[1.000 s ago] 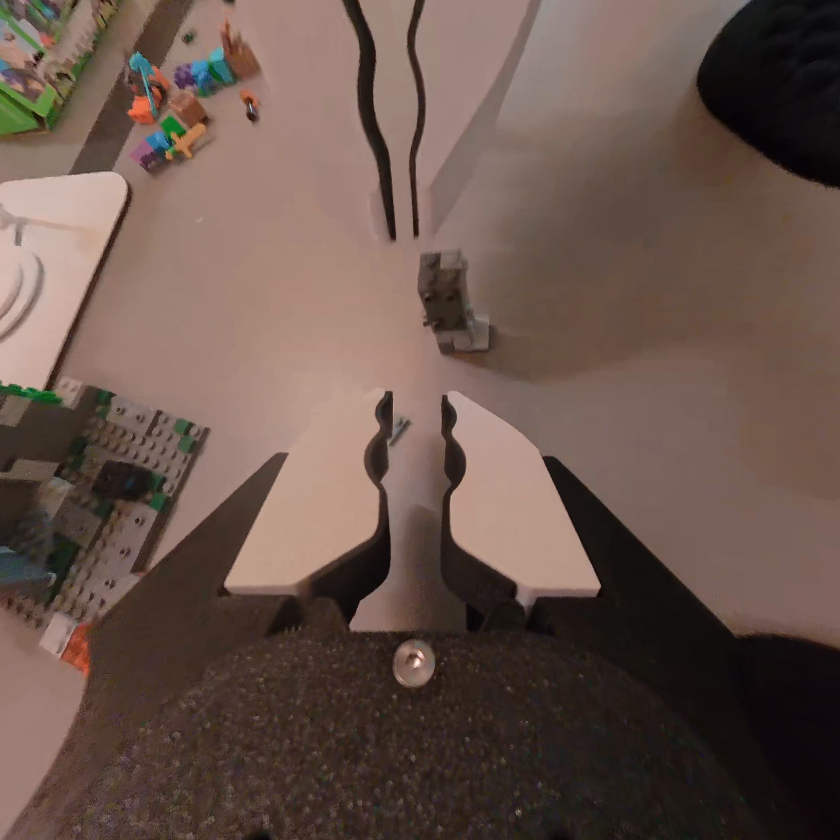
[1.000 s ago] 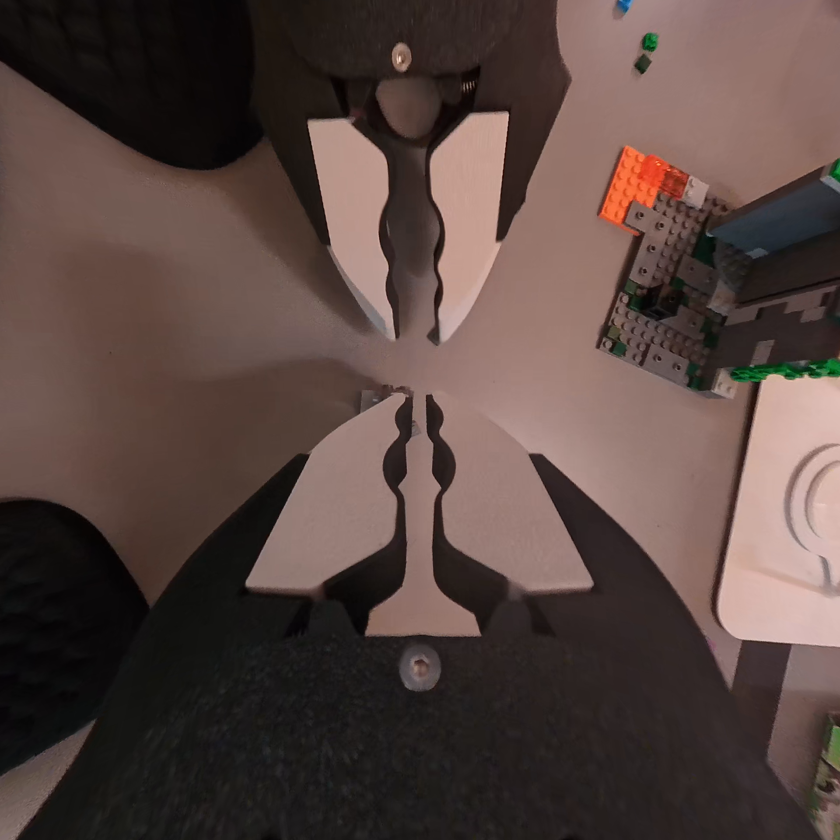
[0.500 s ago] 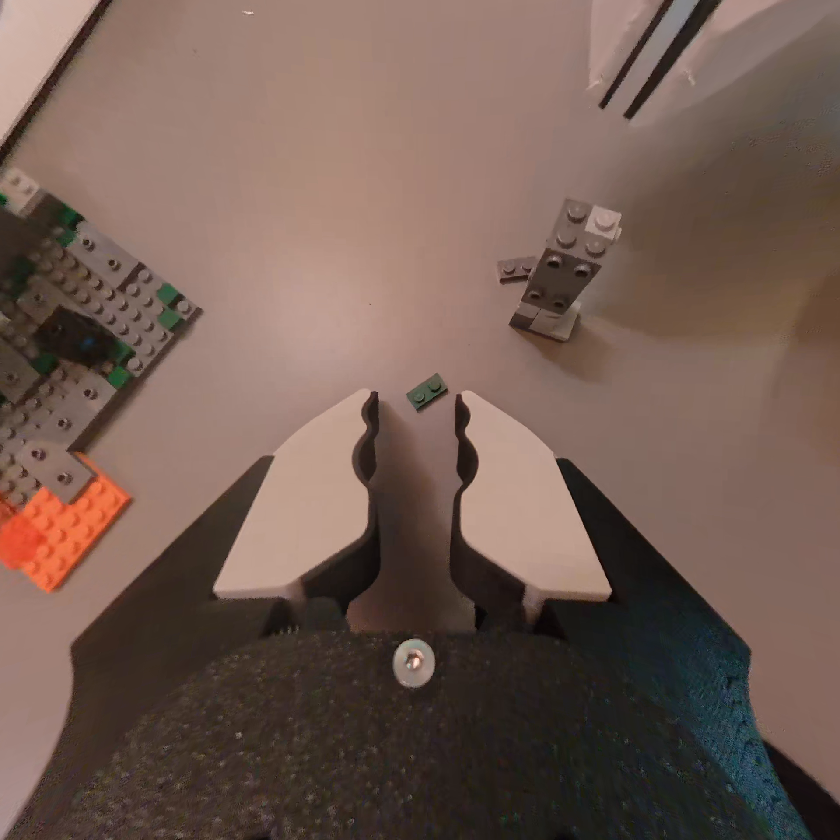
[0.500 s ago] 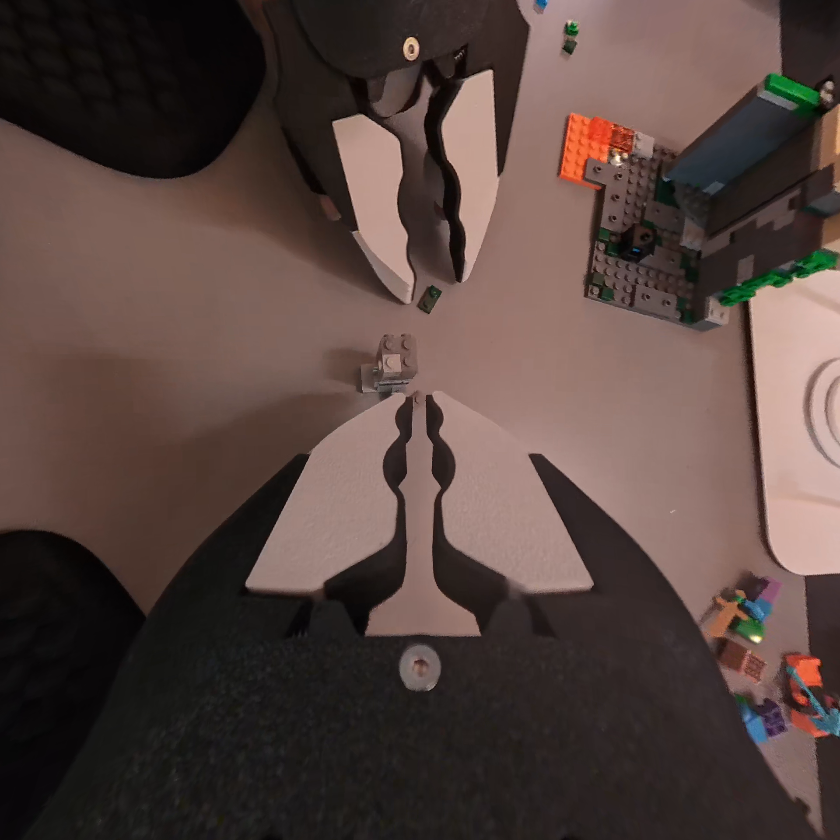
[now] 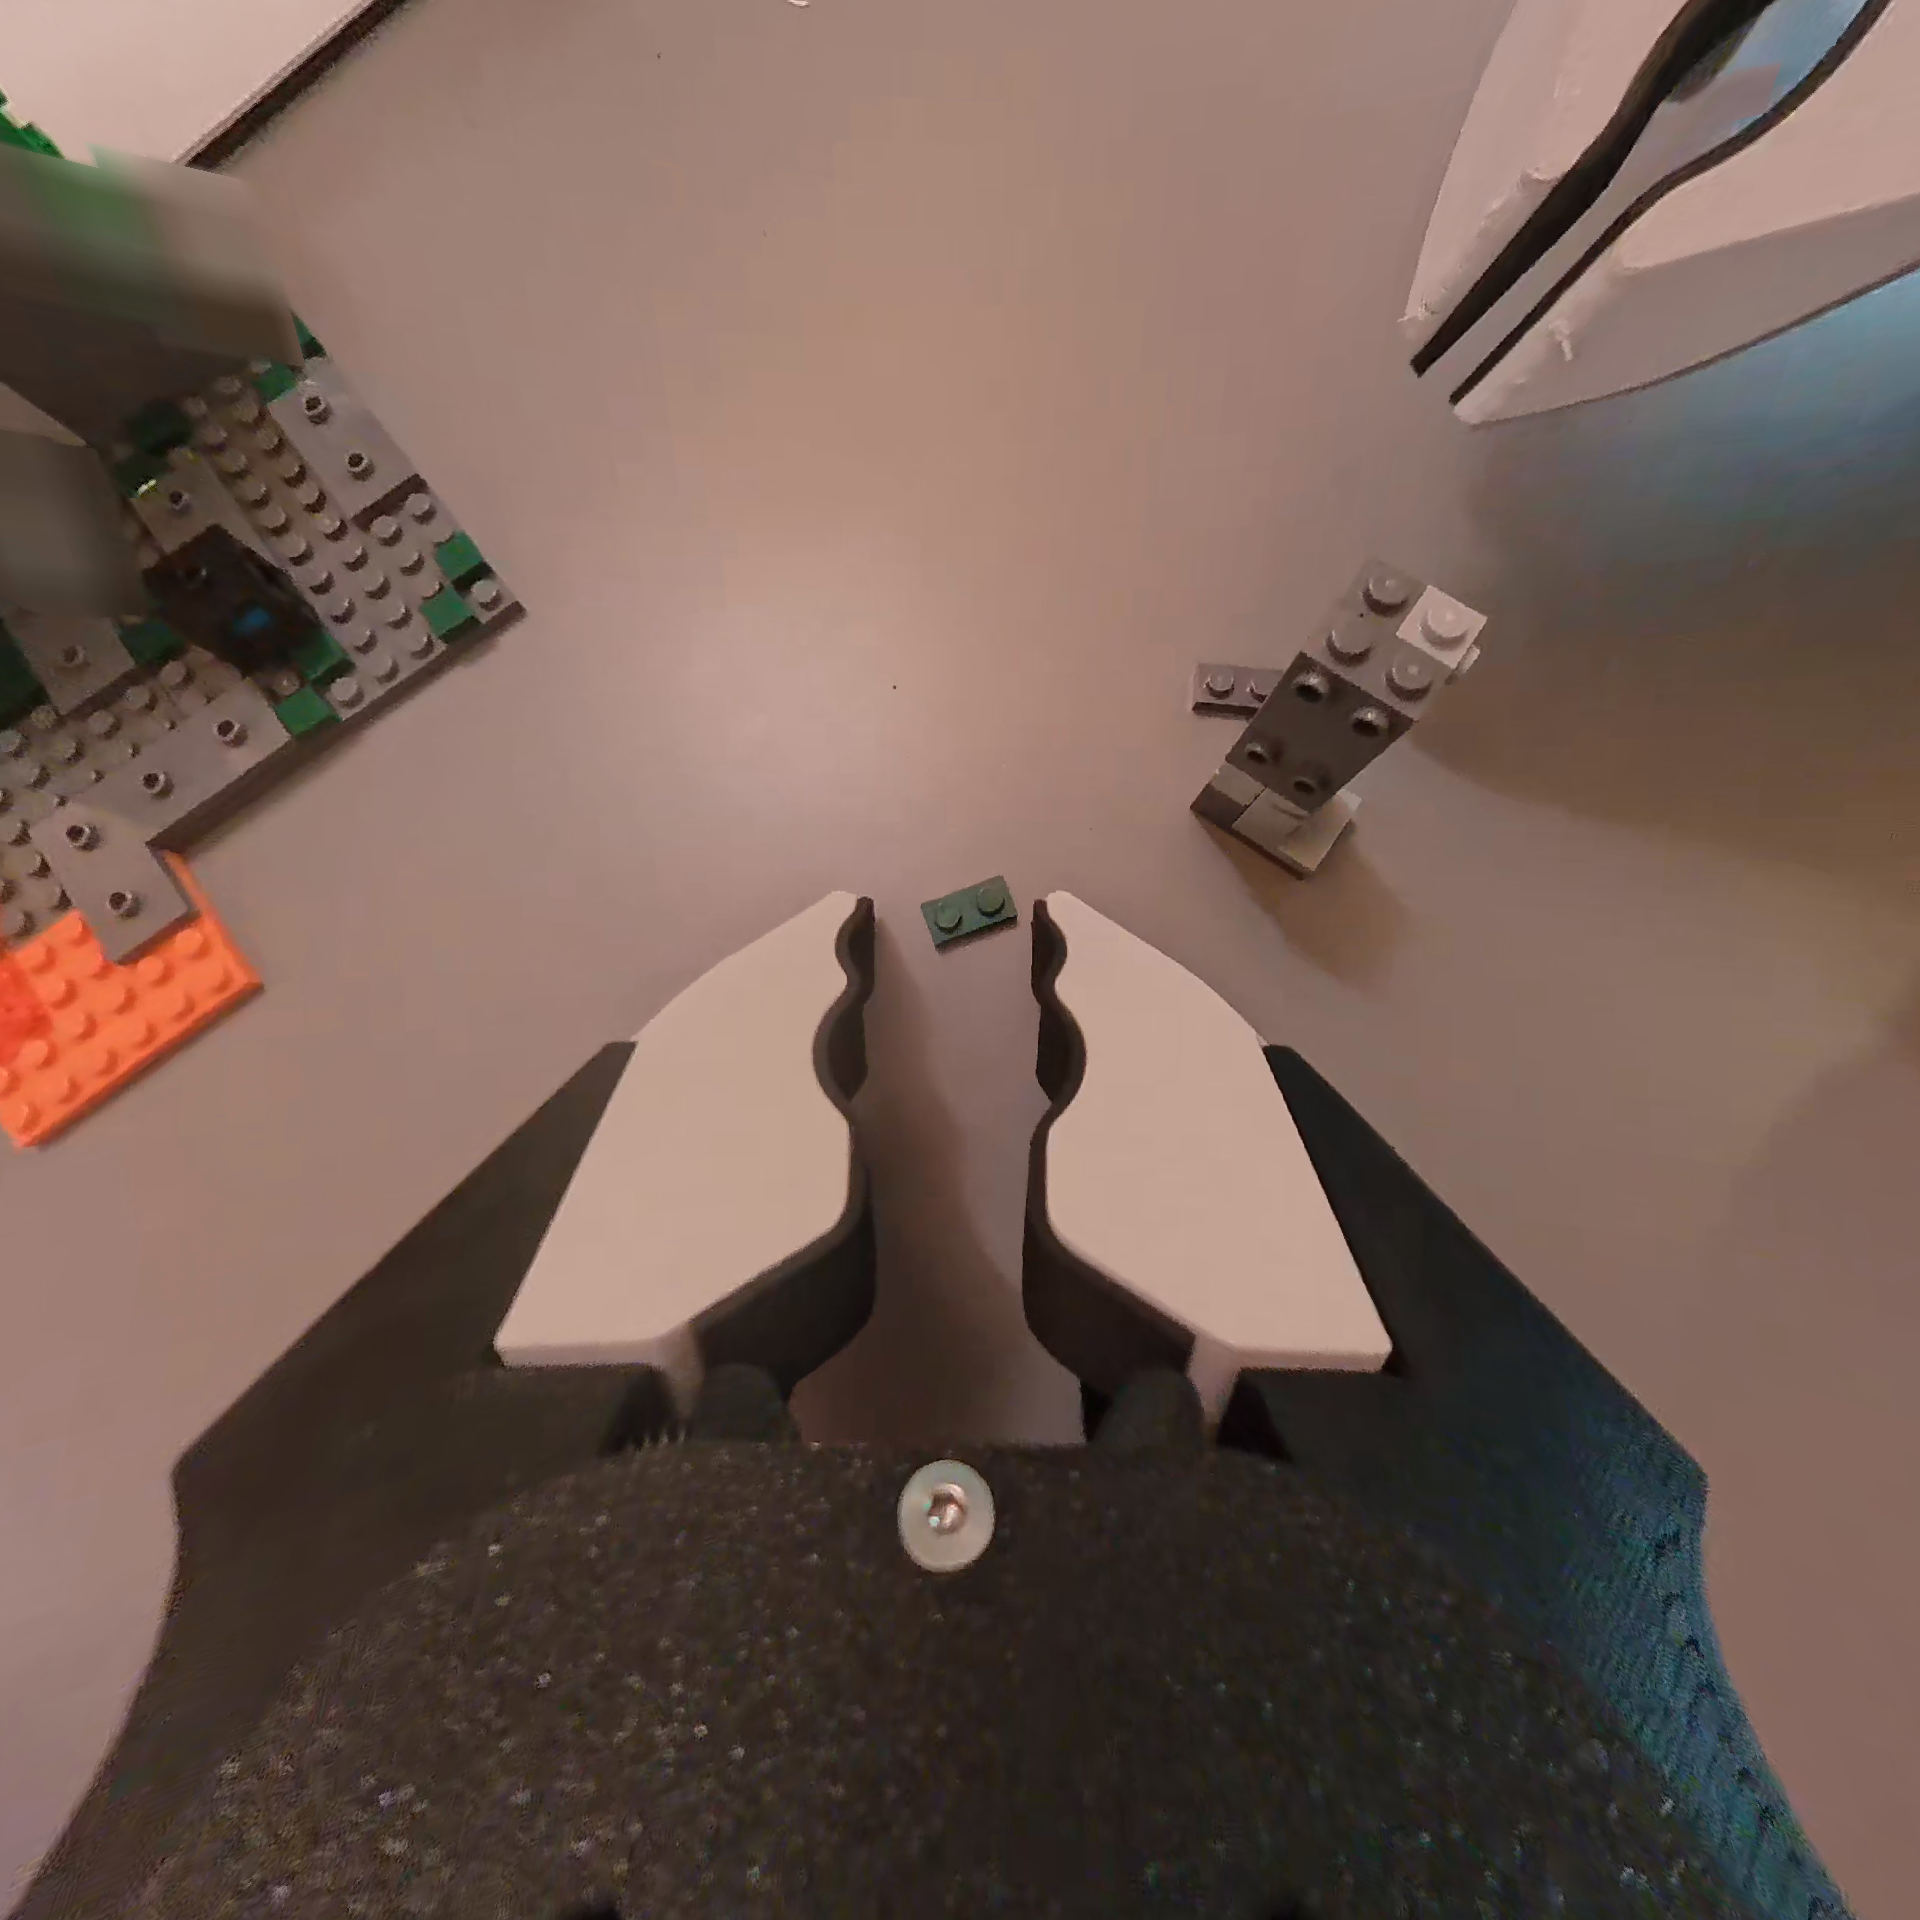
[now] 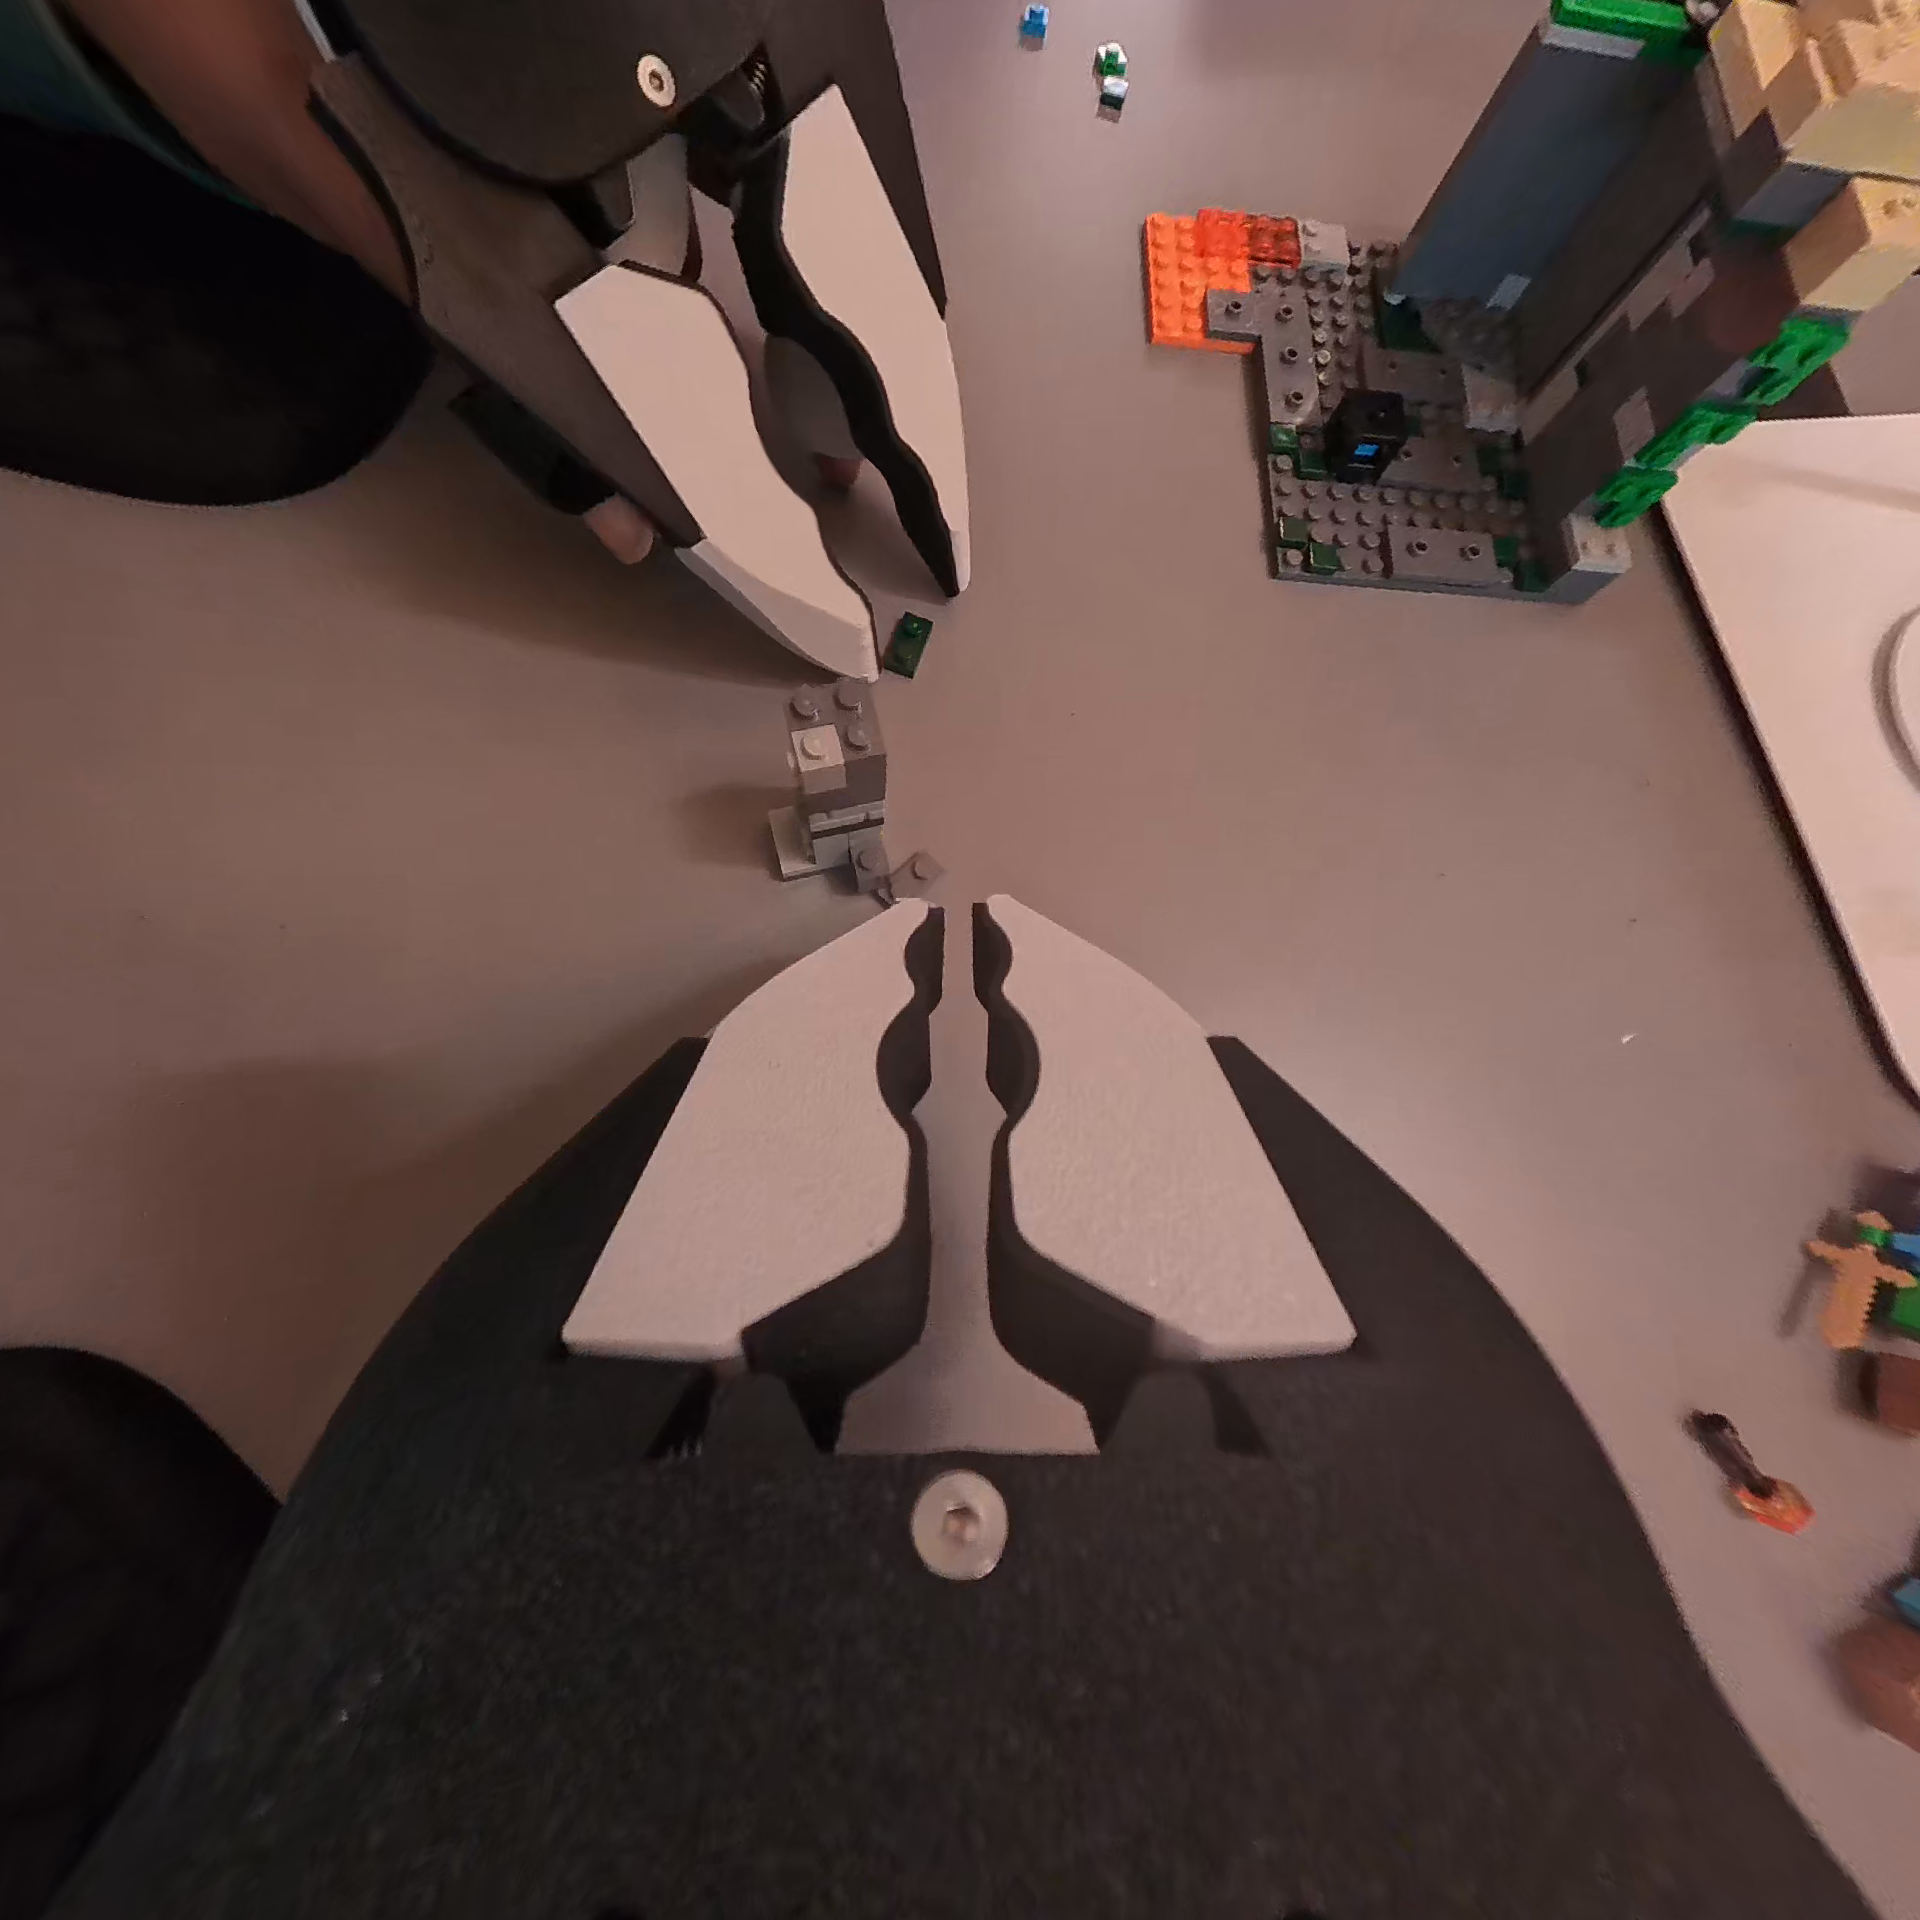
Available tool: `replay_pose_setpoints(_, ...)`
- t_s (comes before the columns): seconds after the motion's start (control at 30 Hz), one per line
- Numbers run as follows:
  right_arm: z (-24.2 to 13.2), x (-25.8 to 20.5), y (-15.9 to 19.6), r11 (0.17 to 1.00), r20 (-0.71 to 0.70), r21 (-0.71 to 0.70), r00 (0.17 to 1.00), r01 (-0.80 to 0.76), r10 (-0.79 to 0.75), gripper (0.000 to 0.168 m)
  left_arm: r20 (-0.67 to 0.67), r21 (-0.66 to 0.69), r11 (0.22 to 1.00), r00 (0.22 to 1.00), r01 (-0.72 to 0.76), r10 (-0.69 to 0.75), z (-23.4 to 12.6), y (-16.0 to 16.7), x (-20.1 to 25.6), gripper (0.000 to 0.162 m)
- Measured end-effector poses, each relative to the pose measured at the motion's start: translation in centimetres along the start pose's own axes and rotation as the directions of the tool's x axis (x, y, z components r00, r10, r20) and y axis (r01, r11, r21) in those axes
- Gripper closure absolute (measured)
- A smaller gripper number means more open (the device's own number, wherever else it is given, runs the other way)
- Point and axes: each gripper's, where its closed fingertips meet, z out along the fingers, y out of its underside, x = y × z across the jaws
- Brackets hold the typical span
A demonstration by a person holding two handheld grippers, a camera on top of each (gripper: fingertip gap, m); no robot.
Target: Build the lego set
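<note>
A dark green two-stud plate lies flat on the grey table between the tips of my left gripper, which is open and not touching it. A small grey brick stack stands upright to its right, with a small grey plate beside its base. In the right wrist view my right gripper is shut with only a thin gap and nothing in it, just short of the grey plate and the stack. The left gripper faces it, over the green plate.
The main build, a grey studded baseplate with an orange plate and tall walls, stands to the right. A white board lies beyond it. Loose pieces lie at the right edge, and dark cushions on the left.
My left gripper has tipped down over the table and opened slightly wider, with the green plate now between its tips. My right gripper has drawn back from the grey stack, still shut.
</note>
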Motion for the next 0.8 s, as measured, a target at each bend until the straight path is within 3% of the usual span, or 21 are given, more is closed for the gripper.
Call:
replay_pose_setpoints(0.03, 0.1, 0.0, 0.0, 1.000, -0.001, 0.005, 1.000, -0.007, 0.007, 0.164, 0.006, 0.001, 1.000, 1.000, 0.003, -0.003, 0.0, 0.0, 0.1, 0.135)
replay_pose_setpoints(0.37, -0.2, -0.3, 0.5, 0.998, -0.006, 0.041, 0.999, -0.042, 0.042, 0.164, 0.046, -0.021, 1.000, 0.999, 0.013, -0.012, 0.2, -0.2, 0.4, 0.146)
replay_pose_setpoints(0.5, -1.1, -0.4, 0.5, 0.996, -0.019, 0.071, 0.998, -0.051, 0.053, 0.164, -0.009, -0.020, 1.000, 1.000, -0.006, 0.006, 0.1, -0.2, 0.7, 0.147)
replay_pose_setpoints(0.63, -2.2, -1.0, -0.3, 0.991, -0.015, 0.129, 0.999, -0.033, 0.035, 0.164, -0.098, 0.027, 0.986, 0.981, -0.163, 0.165, -1.2, -0.5, 2.0, 0.147)
replay_pose_setpoints(0.8, -2.9, -4.2, -2.1, 0.978, 0.096, 0.208, 0.995, -0.016, -0.004, 0.163, -0.177, 0.149, 0.907, 0.891, -0.395, 0.417, -4.2, -1.3, 5.0, 0.147)
